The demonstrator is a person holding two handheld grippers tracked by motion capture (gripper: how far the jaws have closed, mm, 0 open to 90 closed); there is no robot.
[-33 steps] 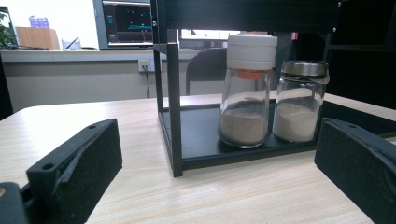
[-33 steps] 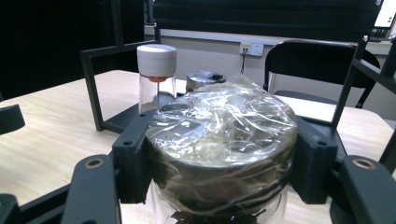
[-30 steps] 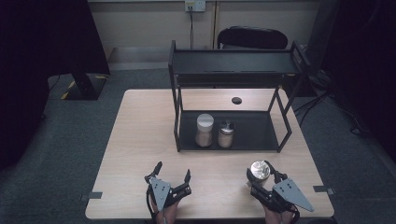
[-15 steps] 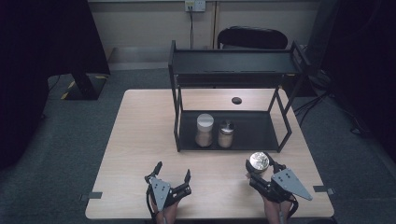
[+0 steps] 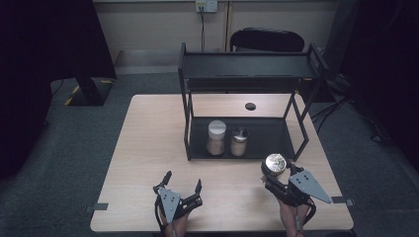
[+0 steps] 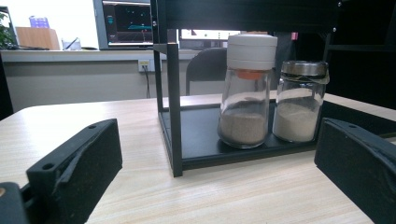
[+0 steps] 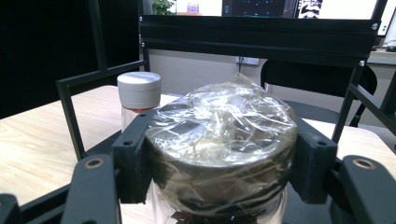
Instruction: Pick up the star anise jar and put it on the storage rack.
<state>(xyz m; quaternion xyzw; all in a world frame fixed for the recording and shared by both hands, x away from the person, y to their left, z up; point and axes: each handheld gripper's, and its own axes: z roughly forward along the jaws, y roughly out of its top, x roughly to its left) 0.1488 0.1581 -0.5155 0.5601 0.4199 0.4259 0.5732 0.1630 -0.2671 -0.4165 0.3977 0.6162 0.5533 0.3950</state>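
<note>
A black two-level rack (image 5: pixel 247 74) stands on the wooden table (image 5: pixel 148 148). On its lower shelf (image 6: pixel 201 135) are a white-lidded jar (image 5: pixel 216 138) (image 6: pixel 246 91) (image 7: pixel 138 95) and a smaller metal-lidded jar (image 5: pixel 239 142) (image 6: pixel 299 100), both part-filled with pale powder. My right gripper (image 5: pixel 274 172) (image 7: pixel 219 163) is shut on a third jar (image 5: pixel 274 164) whose dark lid is wrapped in clear film (image 7: pixel 224 140), held just in front of the rack's right front leg. My left gripper (image 5: pixel 182 181) (image 6: pixel 215 172) rests open at the near table edge, nothing between its jaws.
A small black disc (image 5: pixel 250 105) lies on the table behind the rack. A dark chair (image 5: pixel 269 39) stands beyond the table, with a wall socket (image 5: pixel 206 6) above. A black stand foot (image 5: pixel 89 91) is on the floor at left.
My right gripper has carried the wrapped jar a little forward and up, closer to the rack's front right corner. The left gripper has stayed put.
</note>
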